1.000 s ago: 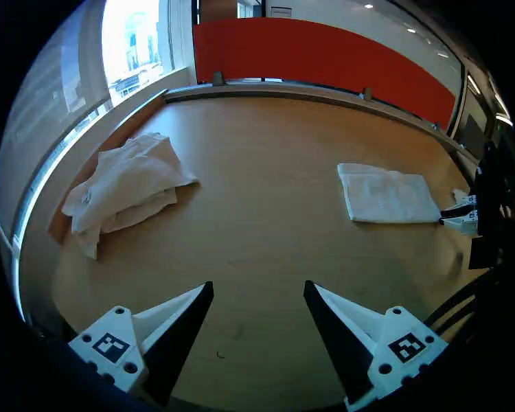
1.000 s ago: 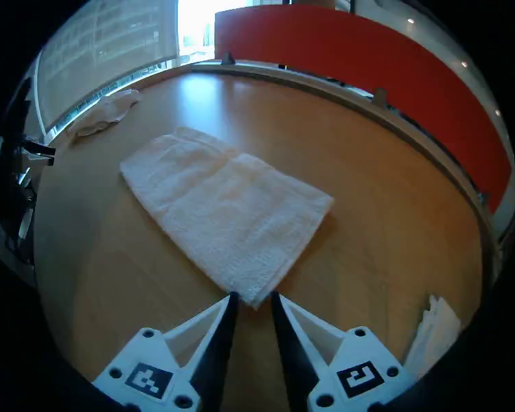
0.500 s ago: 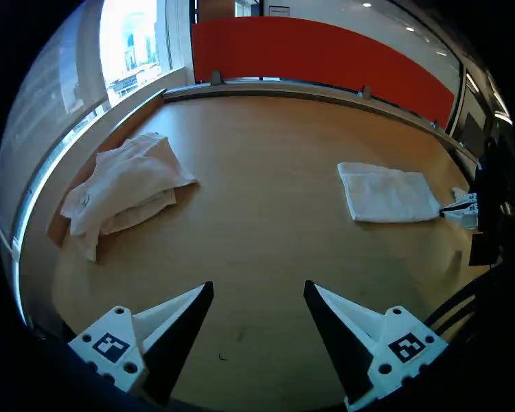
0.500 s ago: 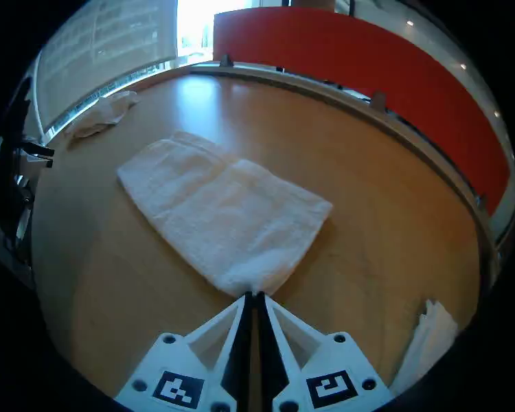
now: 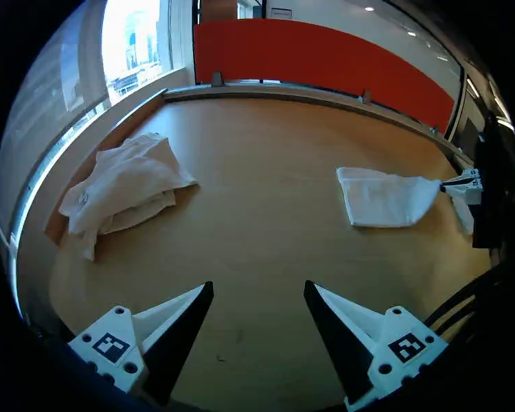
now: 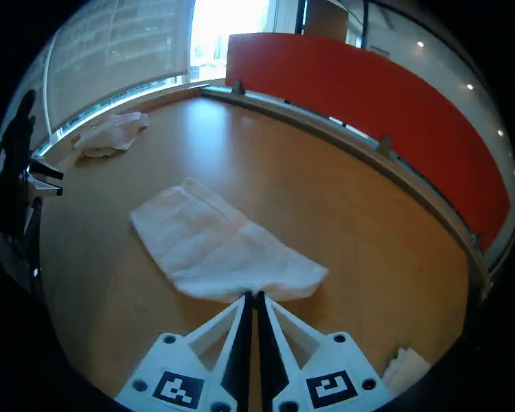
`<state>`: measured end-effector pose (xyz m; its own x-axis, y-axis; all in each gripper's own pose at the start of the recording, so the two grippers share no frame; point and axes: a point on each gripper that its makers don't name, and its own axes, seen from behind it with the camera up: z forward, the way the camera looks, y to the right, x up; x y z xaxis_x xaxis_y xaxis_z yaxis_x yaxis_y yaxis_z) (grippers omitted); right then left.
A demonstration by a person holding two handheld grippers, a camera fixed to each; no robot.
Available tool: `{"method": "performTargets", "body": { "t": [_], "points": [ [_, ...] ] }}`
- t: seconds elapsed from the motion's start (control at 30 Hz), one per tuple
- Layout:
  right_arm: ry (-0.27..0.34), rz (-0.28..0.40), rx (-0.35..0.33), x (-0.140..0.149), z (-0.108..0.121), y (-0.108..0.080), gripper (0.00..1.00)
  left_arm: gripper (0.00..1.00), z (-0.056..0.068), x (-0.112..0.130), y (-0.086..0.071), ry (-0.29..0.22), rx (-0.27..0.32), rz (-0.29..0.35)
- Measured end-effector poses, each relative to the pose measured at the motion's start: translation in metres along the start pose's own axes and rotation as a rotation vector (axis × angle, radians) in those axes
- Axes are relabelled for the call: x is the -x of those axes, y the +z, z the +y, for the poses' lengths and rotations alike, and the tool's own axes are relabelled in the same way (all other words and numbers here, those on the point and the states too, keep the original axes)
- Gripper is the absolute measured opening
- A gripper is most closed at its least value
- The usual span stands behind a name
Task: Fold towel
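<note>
At the bottom centre of the right gripper view, the right gripper (image 6: 253, 296) is clenched on the near edge of the white towel (image 6: 216, 250). The towel's long axis runs from centre right toward the upper left across the wooden table (image 6: 367, 240). In the left gripper view, the left gripper (image 5: 257, 292) gapes, released, at the bottom. Beyond it the towel lies mid right and a crumpled cloth pile (image 5: 123, 185) mid left.

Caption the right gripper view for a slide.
Right gripper, jaws shut, pinches the near corner of a folded white towel on a wooden table; crumpled cloths lie far left.
</note>
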<state>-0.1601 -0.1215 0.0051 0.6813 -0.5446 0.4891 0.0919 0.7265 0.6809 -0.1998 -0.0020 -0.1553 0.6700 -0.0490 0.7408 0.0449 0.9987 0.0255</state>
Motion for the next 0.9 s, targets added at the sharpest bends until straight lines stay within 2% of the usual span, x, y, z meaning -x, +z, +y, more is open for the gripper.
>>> {"method": "performTargets", "body": {
  "t": [0.27,0.57,0.9],
  "points": [
    [-0.079,0.046,-0.021,-0.053,-0.008,0.003,0.05,0.98,-0.002,-0.002,-0.002,-0.009,0.002,0.009],
    [-0.119,0.044,-0.045,-0.070,-0.021,0.008,0.05,0.98,-0.006,-0.003,-0.007,-0.017,0.007,0.021],
    [-0.208,0.043,-0.139,-0.100,-0.066,0.025,0.05,0.98,-0.011,-0.005,-0.018,-0.050,0.011,0.035]
  ]
}}
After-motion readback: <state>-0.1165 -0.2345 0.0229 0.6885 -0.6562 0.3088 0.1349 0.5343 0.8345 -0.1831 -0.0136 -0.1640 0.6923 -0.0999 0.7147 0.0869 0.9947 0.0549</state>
